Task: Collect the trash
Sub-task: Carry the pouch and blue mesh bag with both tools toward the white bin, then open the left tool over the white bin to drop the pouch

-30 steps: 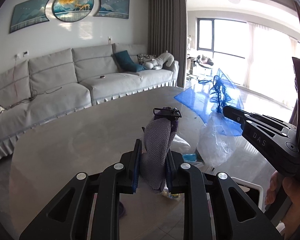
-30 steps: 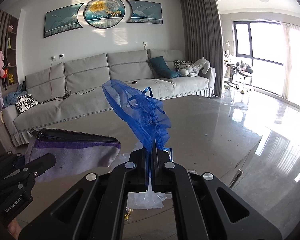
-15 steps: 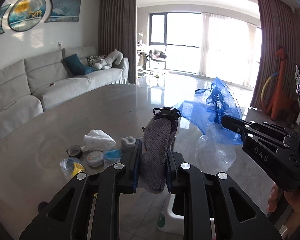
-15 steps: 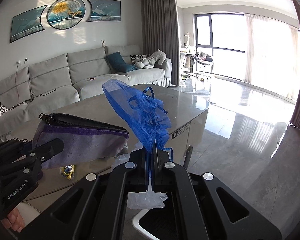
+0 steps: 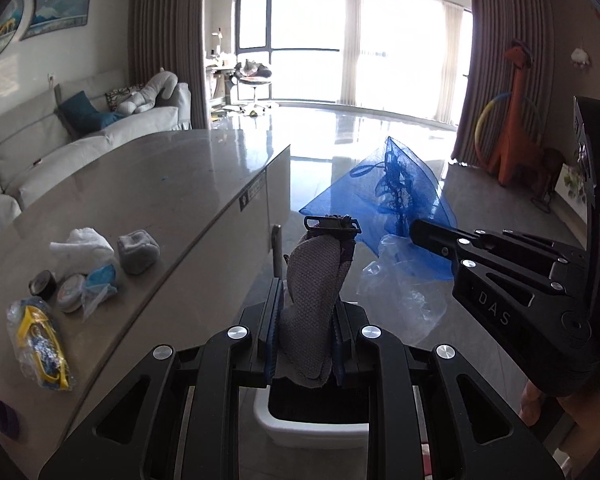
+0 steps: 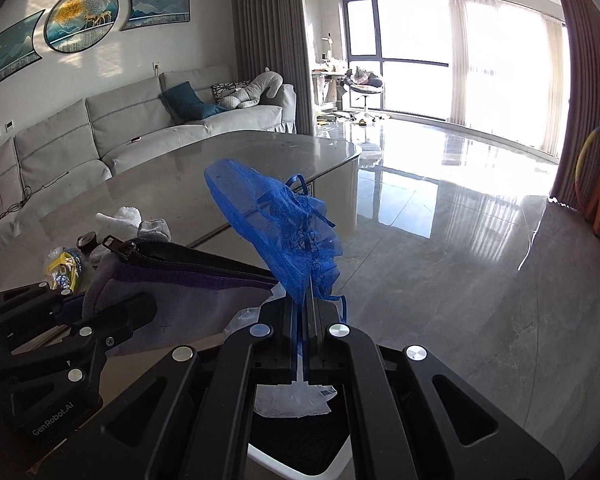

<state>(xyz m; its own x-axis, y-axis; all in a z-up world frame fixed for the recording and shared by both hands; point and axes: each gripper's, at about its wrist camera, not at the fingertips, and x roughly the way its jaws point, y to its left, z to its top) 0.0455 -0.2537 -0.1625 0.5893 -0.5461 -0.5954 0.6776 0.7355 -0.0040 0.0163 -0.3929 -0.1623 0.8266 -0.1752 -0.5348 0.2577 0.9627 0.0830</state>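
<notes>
Below both grippers sat the white bin (image 5: 312, 426). Left gripper (image 5: 305, 334) clamped a grey zip pouch (image 5: 314, 304); right gripper (image 6: 304, 334) pinched blue mesh bag (image 6: 284, 224) and clear plastic (image 6: 292, 402). Beyond, scraps (image 5: 72, 276) lay on the table (image 5: 172, 188).

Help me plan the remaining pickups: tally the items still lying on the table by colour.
White: 2, crumpled tissue and round tin
Grey: 1, balled cloth
Black: 1, tape roll
Blue: 1, wrapper
Yellow and clear: 1, plastic packet
Purple: 1, small piece at the table edge
Total: 7
</notes>
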